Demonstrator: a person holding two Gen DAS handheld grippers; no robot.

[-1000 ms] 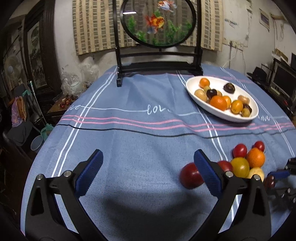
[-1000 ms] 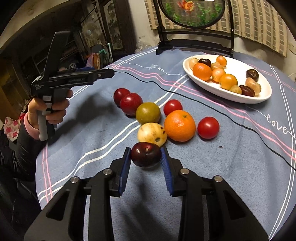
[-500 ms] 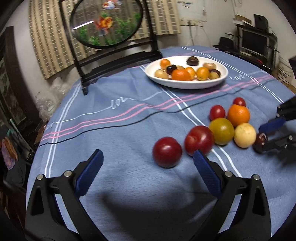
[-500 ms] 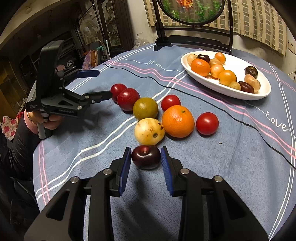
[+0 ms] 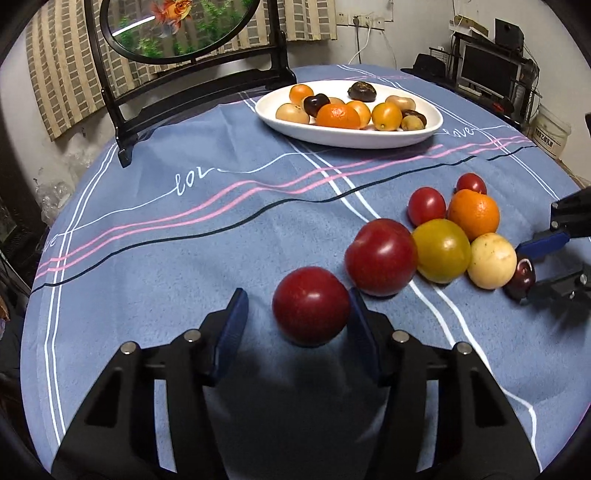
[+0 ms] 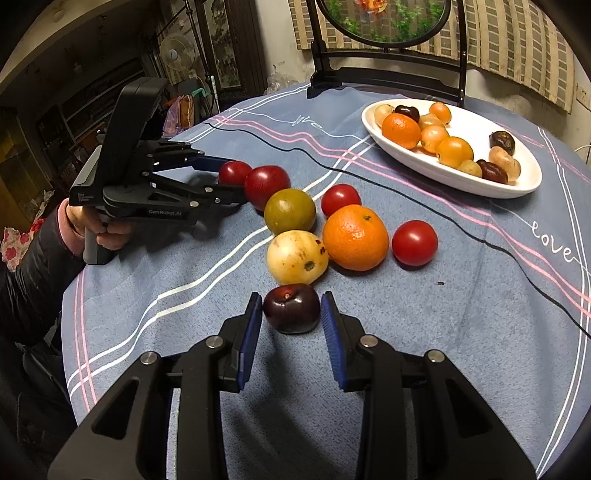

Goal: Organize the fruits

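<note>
My left gripper (image 5: 297,321) is open around a red plum (image 5: 311,305) on the blue cloth; its right pad touches the fruit and the left pad stands apart. The same gripper (image 6: 225,181) and plum (image 6: 233,172) show in the right wrist view. My right gripper (image 6: 291,325) is open around a dark plum (image 6: 291,308), pads close beside it; it also shows in the left wrist view (image 5: 543,264). A second red plum (image 5: 380,256), a yellow-green fruit (image 5: 441,250), a pale yellow fruit (image 5: 491,260), an orange (image 5: 473,214) and two tomatoes (image 5: 426,206) lie clustered between the grippers.
A white oval dish (image 5: 354,138) with several fruits stands at the far side of the table. A black-framed round goldfish screen (image 5: 192,29) stands behind it. The round table's edge (image 5: 40,332) falls away on the left. A monitor and clutter (image 5: 487,70) are at far right.
My left gripper has swung right and forward onto the near red plum and narrowed from wide open. My right gripper has stayed around the dark plum.
</note>
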